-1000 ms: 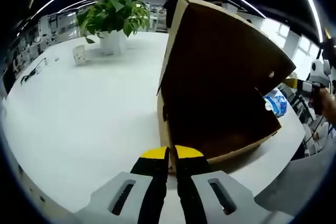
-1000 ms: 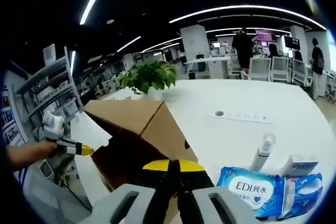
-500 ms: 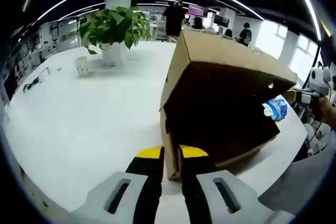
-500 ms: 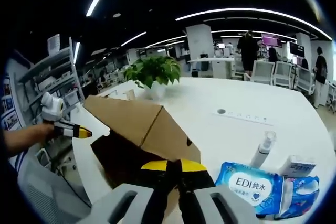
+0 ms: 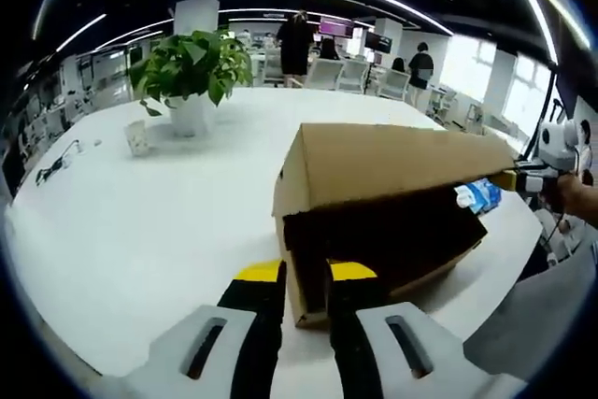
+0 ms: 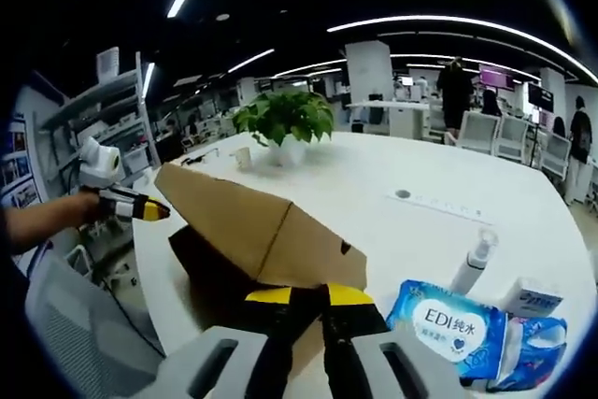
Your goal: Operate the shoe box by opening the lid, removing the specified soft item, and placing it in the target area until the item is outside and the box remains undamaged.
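A brown cardboard shoe box (image 5: 308,310) stands on the white table (image 5: 140,221). Its lid (image 5: 392,156) hangs low over the dark inside, where I make out nothing. My left gripper (image 5: 306,273) is shut on the box's near wall corner, which shows in the narrow gap between the jaws. In the right gripper view the lid (image 6: 224,217) slopes down towards my right gripper (image 6: 310,294), which is shut on cardboard at that end. The right gripper (image 5: 523,178) touches the lid's far corner. The left gripper (image 6: 131,205) sits at the box's other end.
A potted plant (image 5: 192,67) and a small cup (image 5: 138,135) stand at the table's far side. A blue wet-wipes pack (image 6: 458,322), a spray bottle (image 6: 472,263) and a small white carton (image 6: 533,301) lie beside the box. A grey chair (image 6: 75,334) is at the table's edge.
The lid has swung down from nearly upright to almost level over the box. Both grippers' jaws now stand slightly wider apart. Both cameras shifted a little.
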A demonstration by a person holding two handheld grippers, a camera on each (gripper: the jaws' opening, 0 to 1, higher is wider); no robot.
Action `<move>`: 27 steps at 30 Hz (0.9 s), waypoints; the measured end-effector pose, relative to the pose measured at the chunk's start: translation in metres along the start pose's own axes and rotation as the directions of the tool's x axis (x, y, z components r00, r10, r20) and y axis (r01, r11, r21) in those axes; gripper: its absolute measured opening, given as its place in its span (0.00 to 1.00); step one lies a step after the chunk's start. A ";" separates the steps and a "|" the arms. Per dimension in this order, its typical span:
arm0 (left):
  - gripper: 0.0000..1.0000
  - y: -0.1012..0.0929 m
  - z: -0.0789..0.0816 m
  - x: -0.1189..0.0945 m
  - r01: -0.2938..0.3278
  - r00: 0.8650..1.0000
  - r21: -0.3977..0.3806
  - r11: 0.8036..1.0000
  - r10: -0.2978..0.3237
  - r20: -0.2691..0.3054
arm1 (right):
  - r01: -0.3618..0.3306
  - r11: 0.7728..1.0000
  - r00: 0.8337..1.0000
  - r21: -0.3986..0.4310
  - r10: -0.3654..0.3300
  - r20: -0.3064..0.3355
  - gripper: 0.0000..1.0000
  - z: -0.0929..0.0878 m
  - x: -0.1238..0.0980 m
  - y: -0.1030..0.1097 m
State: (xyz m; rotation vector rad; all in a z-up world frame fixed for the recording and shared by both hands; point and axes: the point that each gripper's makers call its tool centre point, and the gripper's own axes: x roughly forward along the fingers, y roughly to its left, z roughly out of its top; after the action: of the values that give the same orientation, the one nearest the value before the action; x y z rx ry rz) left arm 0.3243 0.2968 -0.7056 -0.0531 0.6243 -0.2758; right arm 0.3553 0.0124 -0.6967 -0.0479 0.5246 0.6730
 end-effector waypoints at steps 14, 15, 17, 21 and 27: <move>0.17 -0.005 0.007 -0.001 0.032 0.999 0.037 0.999 -0.034 0.034 | -0.031 0.998 0.999 -0.059 0.030 -0.023 0.14 -0.012 -0.001 0.007; 0.18 -0.006 0.007 -0.001 0.036 0.999 0.047 0.998 -0.037 0.034 | -0.035 0.997 0.999 -0.065 0.034 -0.025 0.14 -0.013 -0.001 0.009; 0.19 -0.007 0.005 -0.001 0.044 0.999 0.051 0.998 -0.046 0.029 | -0.040 0.996 0.999 -0.076 0.038 -0.028 0.15 -0.015 -0.001 0.010; 0.21 -0.009 0.003 0.000 0.057 0.998 0.053 0.997 -0.058 0.023 | -0.043 0.996 0.999 -0.078 0.041 -0.032 0.16 -0.018 -0.001 0.011; 0.23 -0.012 -0.004 0.001 0.068 0.998 0.082 0.994 -0.068 -0.002 | -0.062 0.992 0.997 -0.107 0.058 -0.043 0.19 -0.025 -0.001 0.015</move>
State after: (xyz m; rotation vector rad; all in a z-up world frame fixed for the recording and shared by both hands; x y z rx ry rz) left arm 0.3201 0.2852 -0.7078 0.0040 0.6104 -0.3672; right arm 0.3344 0.0182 -0.7161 -0.1479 0.5297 0.7604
